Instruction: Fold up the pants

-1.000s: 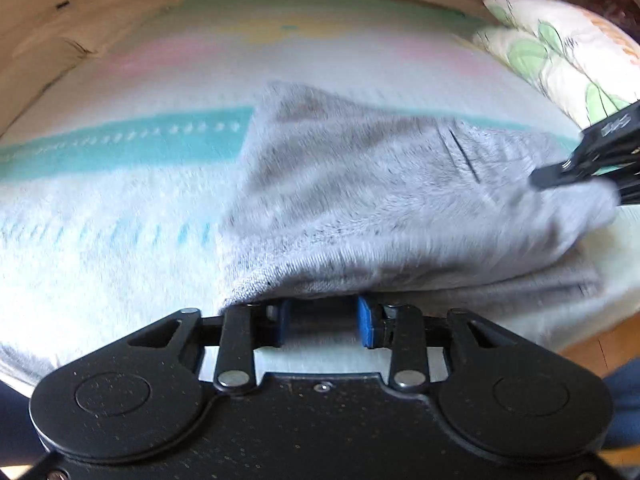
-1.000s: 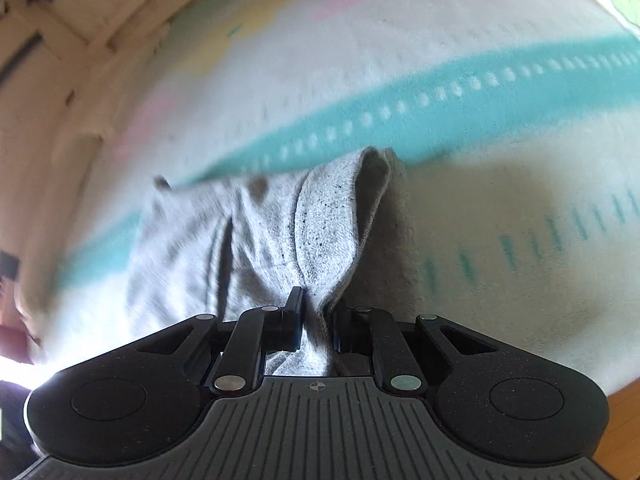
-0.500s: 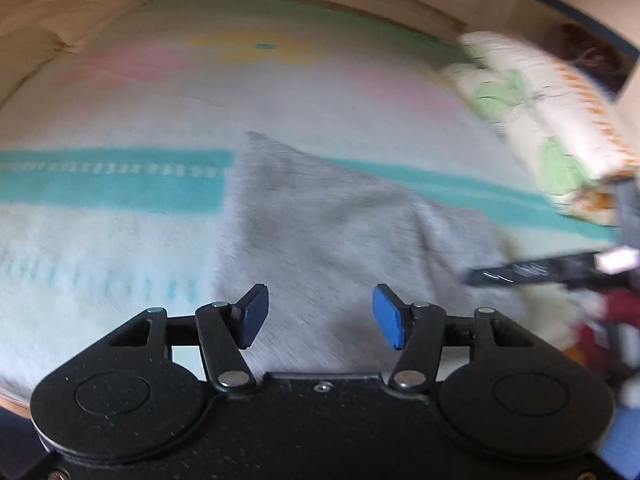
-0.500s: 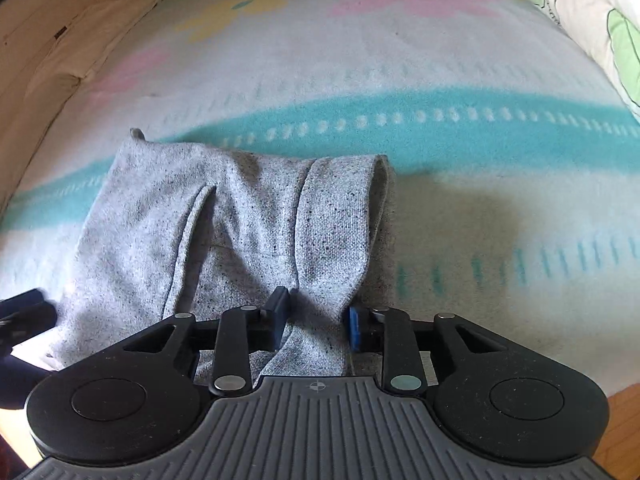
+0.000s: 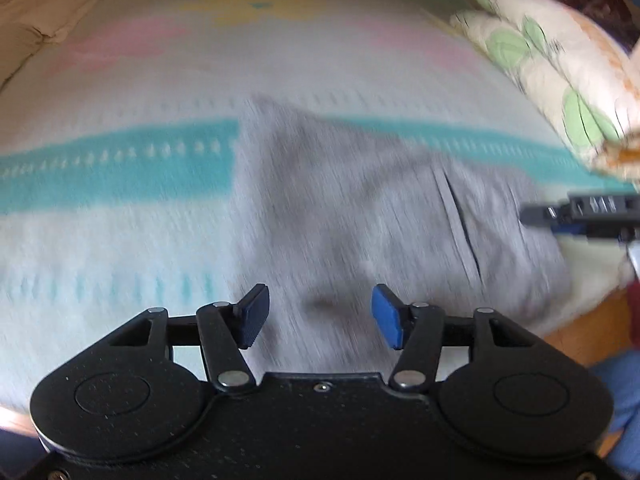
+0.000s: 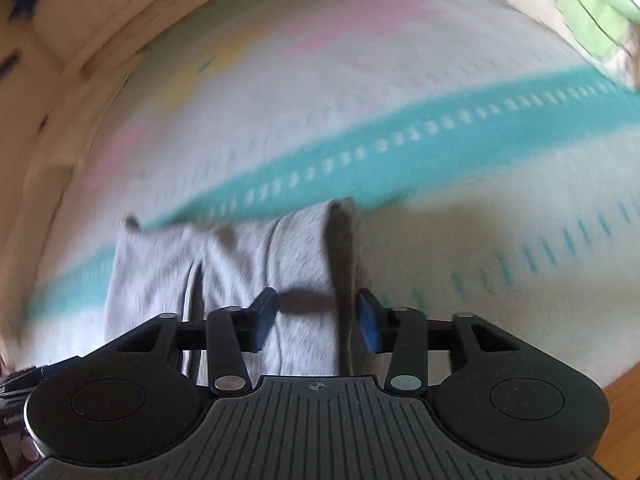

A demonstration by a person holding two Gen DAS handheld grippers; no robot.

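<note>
since before: right gripper (image 6: 316,320) now spread wide off the cloth it pinched; left gripper (image 5: 320,316) spread as before, holding nothing.
pants (image 5: 360,220): grey, folded into a flat bundle, lying on the blanket (image 5: 120,220) near its front edge, across the teal stripe.
handling: likely soft, light, limp; slumps unless pinched through all layers.
hold: probably the thick folded edge (image 6: 340,248) between the right fingers.
room: open blanket beyond; pillow (image 5: 552,64) at right; bed edge close behind.
</note>
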